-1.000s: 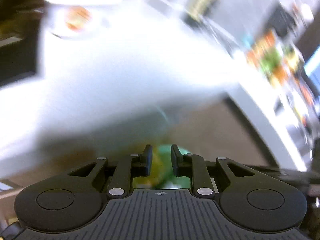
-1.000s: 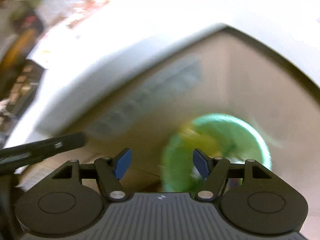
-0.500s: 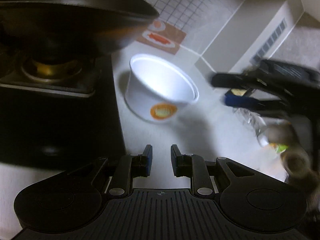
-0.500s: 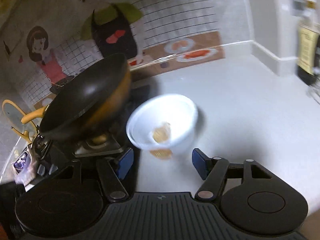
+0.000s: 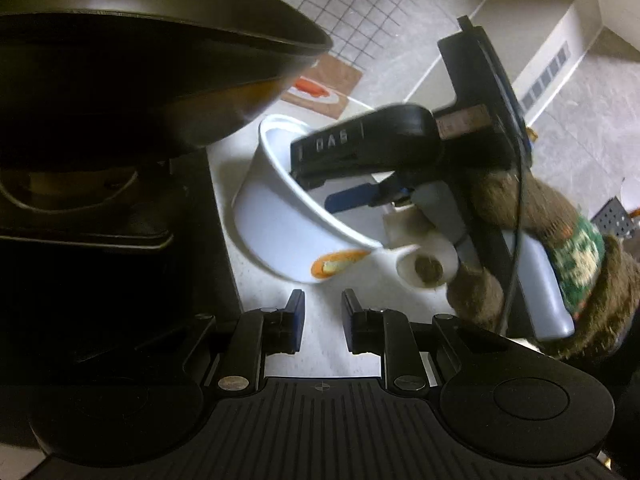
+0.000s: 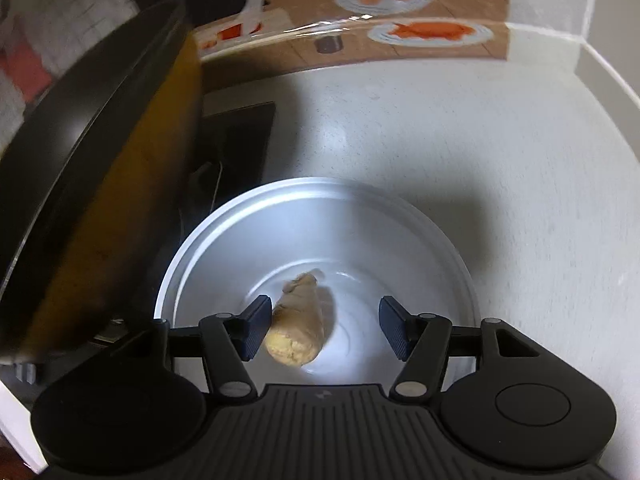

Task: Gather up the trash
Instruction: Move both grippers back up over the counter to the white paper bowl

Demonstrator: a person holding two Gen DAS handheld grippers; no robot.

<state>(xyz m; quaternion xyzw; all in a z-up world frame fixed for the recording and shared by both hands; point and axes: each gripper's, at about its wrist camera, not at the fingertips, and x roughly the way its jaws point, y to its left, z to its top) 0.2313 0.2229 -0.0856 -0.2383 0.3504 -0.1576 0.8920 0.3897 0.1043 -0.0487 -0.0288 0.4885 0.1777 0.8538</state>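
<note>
A white paper bowl (image 5: pixel 280 232) with an orange logo stands on the white counter beside the stove. Inside it lies a tan food scrap (image 6: pixel 298 328). My right gripper (image 6: pixel 322 328) is open and reaches down into the bowl (image 6: pixel 320 184); the scrap lies between its fingers, close against the left one and well apart from the right one. In the left wrist view the right gripper (image 5: pixel 336 184) dips over the bowl's rim. My left gripper (image 5: pixel 323 320) hovers just short of the bowl, its fingers narrowly apart with only counter between them.
A large black wok (image 5: pixel 140 60) overhangs the bowl's left side from the dark stove (image 5: pixel 100 240); the wok (image 6: pixel 100 184) also crowds the right wrist view. A furry brown sleeve (image 5: pixel 560 240) holds the right gripper. White counter (image 6: pixel 440 120) stretches to the decorated back wall.
Both views swung from a blurred floor and green bin up to the counter. The right gripper came over the bowl and down into it; the left gripper drew closer to the bowl.
</note>
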